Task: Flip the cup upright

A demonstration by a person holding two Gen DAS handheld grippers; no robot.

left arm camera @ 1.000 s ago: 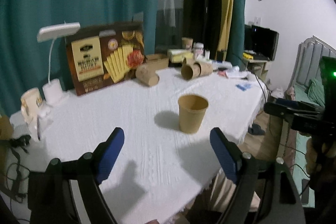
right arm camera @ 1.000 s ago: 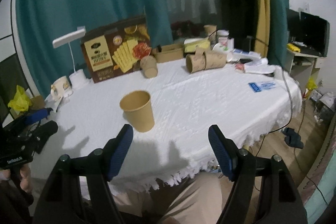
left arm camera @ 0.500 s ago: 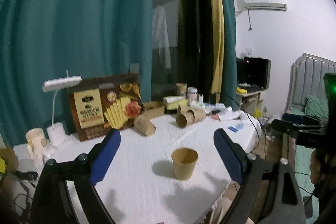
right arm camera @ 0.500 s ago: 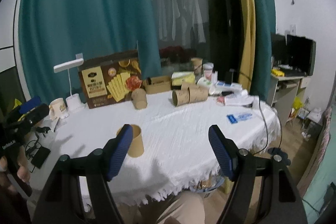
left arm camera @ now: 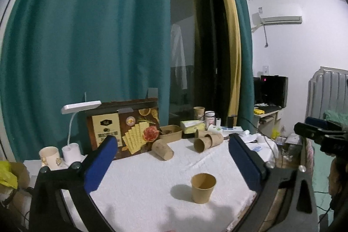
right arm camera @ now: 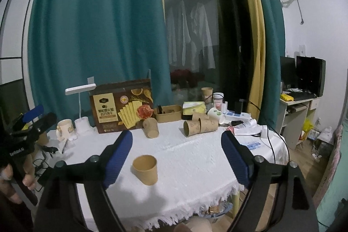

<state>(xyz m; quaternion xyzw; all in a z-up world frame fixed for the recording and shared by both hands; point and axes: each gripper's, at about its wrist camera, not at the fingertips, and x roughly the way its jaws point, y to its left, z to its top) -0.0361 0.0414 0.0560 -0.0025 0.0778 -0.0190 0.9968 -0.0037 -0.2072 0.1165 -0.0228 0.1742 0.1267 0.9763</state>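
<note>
Hidden: window (right arm camera: pixel 195 25) dark — the box's (right arm camera: pixel 122 109) small print is unreadable.
Surface: tabletop (right arm camera: pixel 195 158) under white fringed cloth; teal curtain (left arm camera: pixel 87 36) behind.
Cup (left arm camera: pixel 203 188): upright, near front edge, apart from both grippers.
Surroundings: toppled cups (right arm camera: pixel 200 126), lamp (left arm camera: pixel 80 107).
Left gripper (left arm camera: pixel 174 164): jaws just opened wide, empty.
Right gripper (right arm camera: pixel 176 158): likewise — spread, nothing held.

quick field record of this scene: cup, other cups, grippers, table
cup: upright near the front edge of the table, mouth up, nothing touching it
lying cups: one on its side by the cracker box, more on their sides further right
left gripper: open, empty, jaws just opened wider
right gripper: open, empty, jaws just opened wider
table: white cloth, fringed front edge
</note>
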